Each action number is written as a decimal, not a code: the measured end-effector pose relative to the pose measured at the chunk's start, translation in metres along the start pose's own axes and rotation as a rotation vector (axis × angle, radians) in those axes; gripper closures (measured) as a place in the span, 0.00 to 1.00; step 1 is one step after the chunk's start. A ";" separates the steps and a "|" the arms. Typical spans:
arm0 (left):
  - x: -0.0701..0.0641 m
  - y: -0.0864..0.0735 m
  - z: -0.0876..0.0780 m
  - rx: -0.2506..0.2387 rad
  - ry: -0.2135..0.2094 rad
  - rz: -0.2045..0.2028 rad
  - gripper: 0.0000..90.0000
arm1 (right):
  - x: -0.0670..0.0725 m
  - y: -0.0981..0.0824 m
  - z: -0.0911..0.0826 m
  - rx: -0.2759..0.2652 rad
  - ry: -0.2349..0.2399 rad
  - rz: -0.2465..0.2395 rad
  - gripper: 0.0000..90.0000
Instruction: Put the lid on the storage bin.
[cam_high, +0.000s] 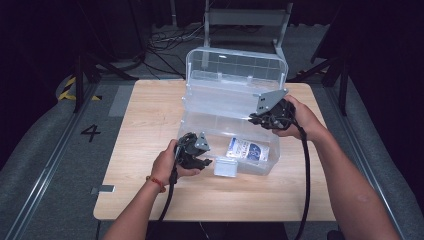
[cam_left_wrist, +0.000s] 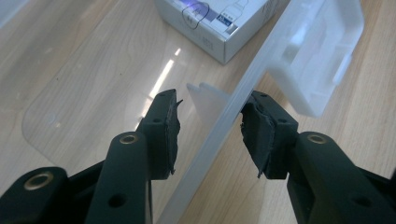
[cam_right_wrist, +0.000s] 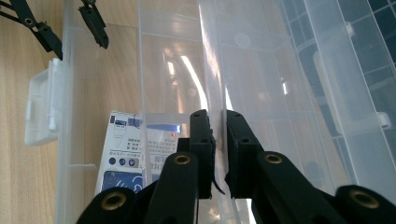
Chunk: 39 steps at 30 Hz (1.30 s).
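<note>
A clear plastic storage box (cam_high: 196, 126) stands on the wooden table with its lid (cam_high: 235, 62) swung up at the back. A white and blue carton (cam_high: 248, 149) (cam_left_wrist: 215, 23) (cam_right_wrist: 121, 154) lies flat on the box floor. My left gripper (cam_high: 202, 162) (cam_left_wrist: 210, 100) is open, one jaw inside and one outside the box's front wall (cam_left_wrist: 219, 135), beside the white latch (cam_high: 226, 167) (cam_left_wrist: 317, 56) (cam_right_wrist: 42, 109). My right gripper (cam_high: 255, 119) (cam_right_wrist: 217, 116) is shut on the thin wall of a clear inner tray (cam_high: 220, 97) (cam_right_wrist: 177, 60) held over the box. The left gripper (cam_right_wrist: 70, 23) also shows far off.
The table (cam_high: 150, 115) has bare wood left of the box and along the front edge. A grey metal frame (cam_high: 245, 17) stands behind the lid, with cables on the floor. A "4" mark (cam_high: 90, 132) is on the floor at the left.
</note>
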<state>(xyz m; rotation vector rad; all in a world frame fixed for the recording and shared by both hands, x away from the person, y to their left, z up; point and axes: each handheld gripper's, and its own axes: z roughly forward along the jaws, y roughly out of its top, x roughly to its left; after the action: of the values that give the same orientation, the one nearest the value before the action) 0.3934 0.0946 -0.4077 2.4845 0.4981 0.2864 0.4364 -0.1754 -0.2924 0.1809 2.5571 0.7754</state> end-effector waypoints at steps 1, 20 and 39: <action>0.000 0.000 0.000 -0.005 -0.002 -0.003 0.62 | 0.000 -0.001 0.000 -0.004 0.003 0.000 0.93; -0.004 -0.022 -0.034 -0.122 0.066 -0.079 0.56 | 0.013 -0.010 -0.006 -0.070 -0.011 -0.017 0.96; 0.035 -0.013 -0.120 -0.397 0.166 -0.235 0.56 | 0.029 -0.013 -0.007 -0.080 -0.045 -0.040 0.94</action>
<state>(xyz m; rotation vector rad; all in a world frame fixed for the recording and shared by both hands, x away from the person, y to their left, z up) 0.3844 0.1789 -0.3150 2.0062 0.7189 0.4517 0.4073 -0.1825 -0.3064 0.1192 2.4752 0.8477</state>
